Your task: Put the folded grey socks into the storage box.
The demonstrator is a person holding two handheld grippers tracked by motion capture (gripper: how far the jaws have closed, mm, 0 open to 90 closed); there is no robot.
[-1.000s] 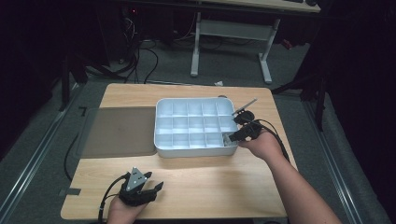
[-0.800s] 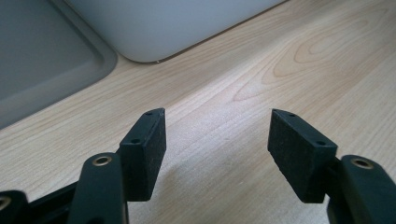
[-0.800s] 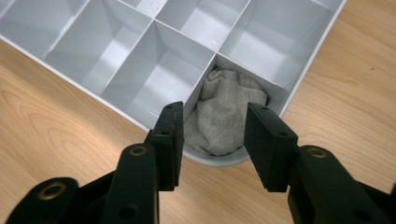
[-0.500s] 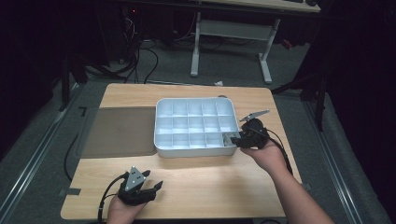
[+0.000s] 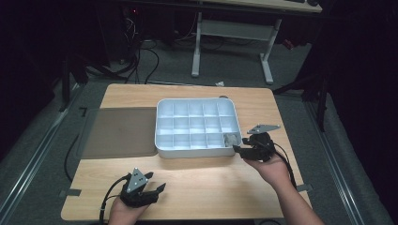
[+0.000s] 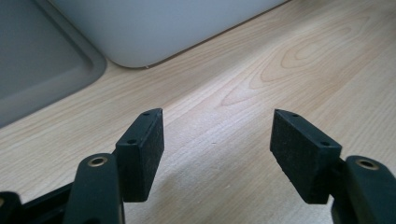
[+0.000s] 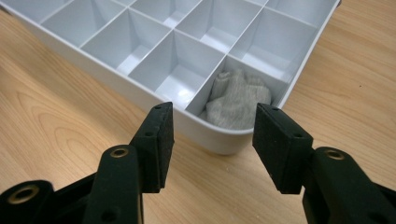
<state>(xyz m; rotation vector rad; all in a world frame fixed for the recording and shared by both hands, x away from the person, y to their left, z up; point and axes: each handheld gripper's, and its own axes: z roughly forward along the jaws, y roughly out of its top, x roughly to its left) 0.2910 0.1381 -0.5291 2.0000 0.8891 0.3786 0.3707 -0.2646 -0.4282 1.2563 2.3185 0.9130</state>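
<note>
The right gripper (image 7: pixel 212 140) has its two black jaws spread wide with nothing between them, their pads facing each other across a gap. Just past the jaw tips sits the near right corner of the white divided tray (image 7: pixel 116 70), and in that corner compartment lies a crumpled grey cloth (image 7: pixel 236 100), bunched up and resting against the compartment's walls. The jaws are apart from the tray's outer wall, hovering over the bare wooden table (image 7: pixel 56 130) just beside it. In the high view the right gripper (image 5: pixel 237 150) is held by the person's right hand (image 5: pixel 270 168) off the tray's (image 5: pixel 162 152) right near corner, its grey three-cornered plate on top and its cable trailing back along the forearm; the grey cloth (image 5: pixel 230 139) shows as a small patch in the same corner cell.

The left gripper (image 6: pixel 217 140) also stands wide open and empty, its pads over plain wood. Ahead of them is the tray's (image 6: pixel 154 28) rounded near left corner, and beside that the edge of a flat grey mat (image 6: pixel 42 65). From above, the left gripper (image 5: pixel 157 183) is well apart from the tray, near the table's (image 5: pixel 211 183) front edge, with the mat (image 5: pixel 119 131) touching the tray's left side.

No brand, label or writing can be read on the tray, cloth, mat or grippers.
</note>
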